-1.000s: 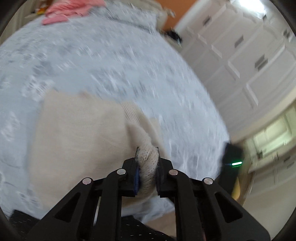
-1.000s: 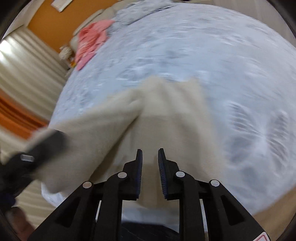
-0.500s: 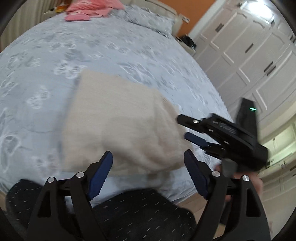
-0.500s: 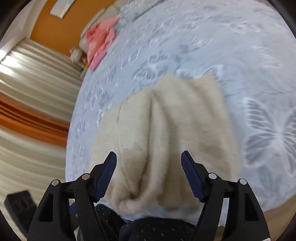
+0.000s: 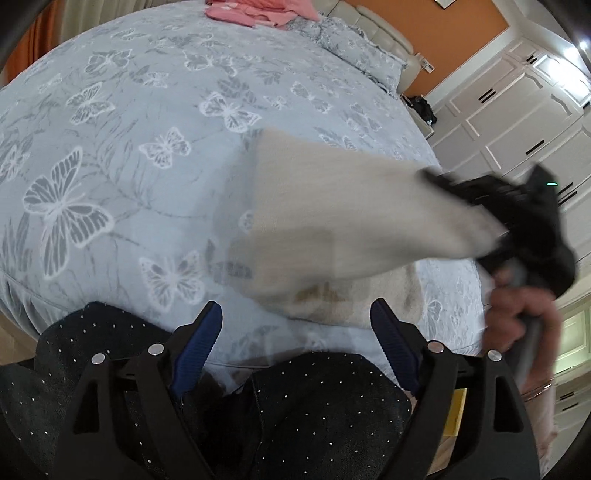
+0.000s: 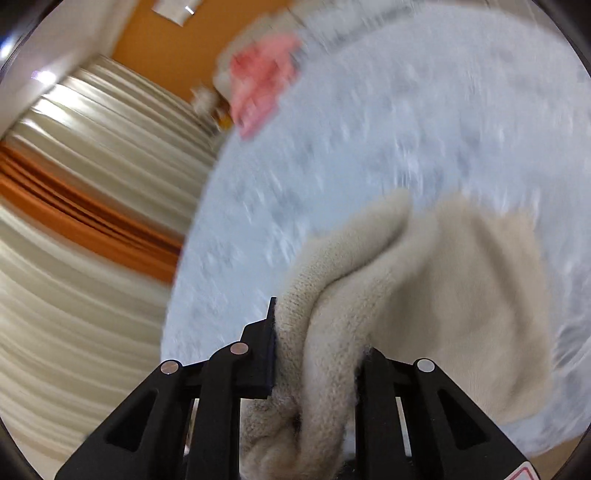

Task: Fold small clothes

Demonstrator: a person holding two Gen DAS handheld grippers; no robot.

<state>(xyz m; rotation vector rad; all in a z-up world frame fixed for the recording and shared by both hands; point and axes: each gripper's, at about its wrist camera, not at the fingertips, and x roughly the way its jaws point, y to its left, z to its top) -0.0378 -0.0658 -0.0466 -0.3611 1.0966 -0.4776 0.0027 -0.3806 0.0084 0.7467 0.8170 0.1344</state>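
Bed [image 5: 155,122] bears beige sweater [image 5: 332,206].

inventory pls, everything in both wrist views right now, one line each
beige knit garment: 1, cream, on the bed's near edge, one end lifted
bed cover: 1, pale blue with butterfly print, fills both views
pink clothes: 1 pile, pink, far side of the bed
pillow: 1, same blue print, at the head
wardrobe: 1, white panelled doors, beside the bed
curtains: cream with an orange band, other side
wall: orange
person's lap: dark fabric with small dots
left gripper: fingers wide apart, nothing between
right gripper: jaws closing, fingers on the knit; hand holds it
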